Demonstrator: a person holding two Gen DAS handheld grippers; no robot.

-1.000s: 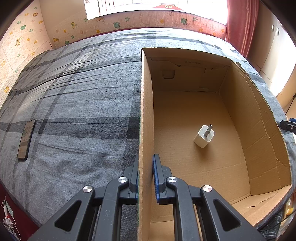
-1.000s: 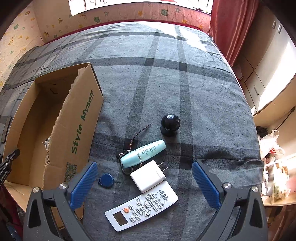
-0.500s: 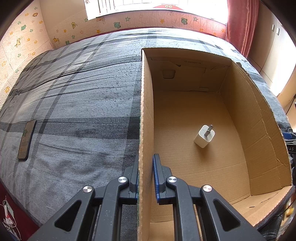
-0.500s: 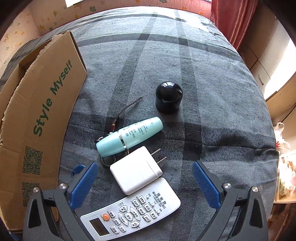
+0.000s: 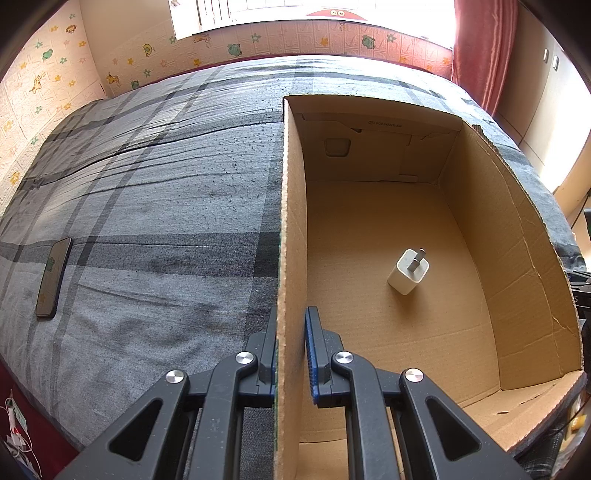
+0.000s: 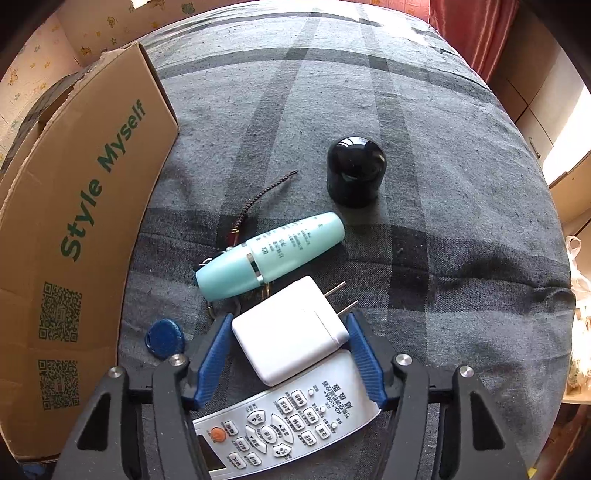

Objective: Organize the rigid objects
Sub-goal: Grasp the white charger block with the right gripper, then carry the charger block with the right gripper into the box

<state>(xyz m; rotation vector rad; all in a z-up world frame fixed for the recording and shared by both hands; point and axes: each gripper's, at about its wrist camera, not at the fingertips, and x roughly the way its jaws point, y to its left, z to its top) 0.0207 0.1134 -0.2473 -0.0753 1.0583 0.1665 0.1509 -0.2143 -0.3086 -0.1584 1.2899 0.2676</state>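
Observation:
My left gripper (image 5: 291, 328) is shut on the left wall of an open cardboard box (image 5: 293, 206). A small white charger cube (image 5: 408, 271) lies on the box floor. My right gripper (image 6: 288, 334) has its blue pads on both sides of a flat white plug adapter (image 6: 291, 332), closed onto it; the adapter still rests on the bed. A white remote (image 6: 284, 424) lies under the gripper. A teal bottle (image 6: 269, 254), a black round cap (image 6: 354, 175), a blue key fob (image 6: 164, 338) and keys with a braided cord (image 6: 258, 201) lie beside it.
The box's outer wall with green "Style Myself" lettering (image 6: 85, 206) stands just left of the items. A dark phone (image 5: 53, 277) lies on the grey plaid bedspread (image 5: 155, 206) at far left. Cabinets and a red curtain (image 6: 476, 33) stand to the right of the bed.
My right gripper has dropped down and forward over the items and its fingers have closed from wide open onto the white adapter. The left gripper has not moved.

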